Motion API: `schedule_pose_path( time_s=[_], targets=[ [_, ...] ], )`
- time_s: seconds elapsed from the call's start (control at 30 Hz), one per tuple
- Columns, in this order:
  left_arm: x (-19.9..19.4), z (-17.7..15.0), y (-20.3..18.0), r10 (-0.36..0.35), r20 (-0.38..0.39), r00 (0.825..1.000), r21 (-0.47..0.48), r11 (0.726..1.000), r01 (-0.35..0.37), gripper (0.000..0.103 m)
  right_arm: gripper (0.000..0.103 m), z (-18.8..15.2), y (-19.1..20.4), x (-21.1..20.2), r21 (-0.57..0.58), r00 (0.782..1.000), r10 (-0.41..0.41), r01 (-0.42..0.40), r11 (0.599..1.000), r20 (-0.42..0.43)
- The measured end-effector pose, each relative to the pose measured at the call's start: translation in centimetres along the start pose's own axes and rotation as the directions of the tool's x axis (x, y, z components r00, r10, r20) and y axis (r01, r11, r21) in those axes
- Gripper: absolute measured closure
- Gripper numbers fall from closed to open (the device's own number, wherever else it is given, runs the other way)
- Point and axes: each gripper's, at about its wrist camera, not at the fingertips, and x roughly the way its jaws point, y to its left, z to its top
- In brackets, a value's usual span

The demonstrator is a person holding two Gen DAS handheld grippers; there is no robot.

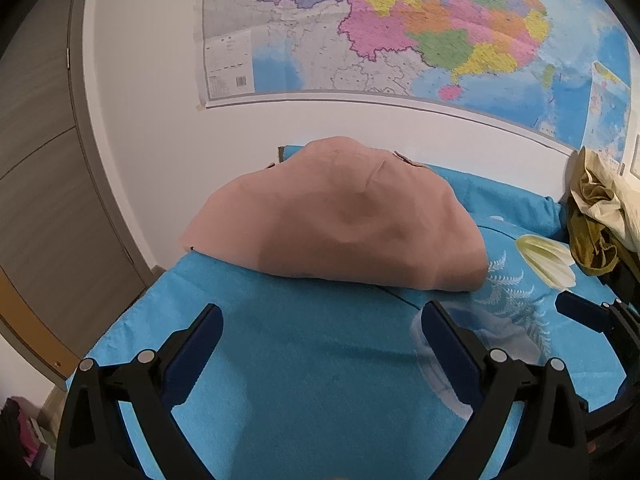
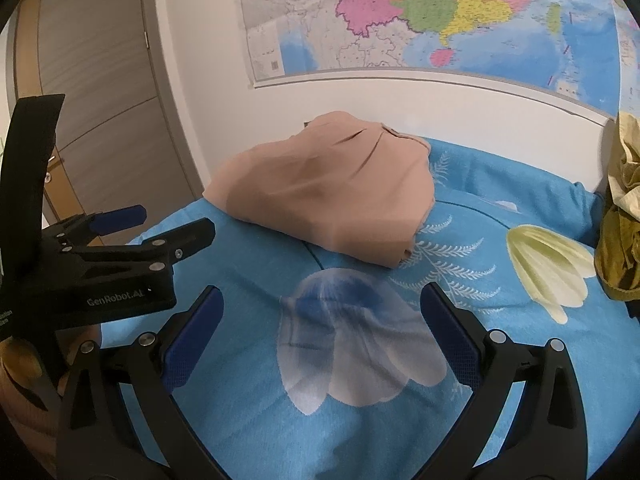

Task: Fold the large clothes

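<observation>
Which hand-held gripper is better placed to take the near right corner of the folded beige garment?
Probably the right hand-held gripper: it is open, and the beige garment's near right corner lies just ahead between its fingers. The left hand-held gripper, also open, faces the garment's near edge further left.

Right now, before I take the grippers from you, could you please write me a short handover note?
Left gripper: open, empty, above the blue bedsheet.
Right gripper: open, empty, above the sheet's flower print.
The tan garment lies folded in a compact bundle near the far left of the bed, below the wall map.
A crumpled pile of olive and cream clothes waits at the right edge.
Left: tidy the bundle if needed, then fold that pile.
</observation>
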Motion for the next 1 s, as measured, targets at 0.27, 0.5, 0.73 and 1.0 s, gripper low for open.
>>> schedule_pose_path(
  time_s=[0.27,0.5,0.73,1.0],
  targets=[
    [-0.29,-0.20,-0.27,-0.006,0.002,1.000,0.003,1.000,0.006,0.007,0.006,-0.44,-0.23,-0.34,0.011,1.000,0.002,-0.002,1.000,-0.002],
    [-0.43,-0.29,-0.52,-0.011,0.004,1.000,0.002,1.000,0.011,0.007,0.006,-0.66,-0.23,-0.64,0.019,1.000,-0.003,0.003,1.000,0.001],
    [-0.20,-0.43,-0.80,-0.013,-0.002,1.000,0.005,1.000,0.013,0.007,0.006,-0.81,-0.48,-0.75,0.034,1.000,-0.008,0.008,0.999,0.000],
    [0.05,-0.59,-0.92,-0.016,-0.012,1.000,0.006,1.000,0.016,0.007,0.006,-0.90,-0.47,-0.76,0.035,1.000,-0.007,0.008,0.999,-0.008]
  ],
)
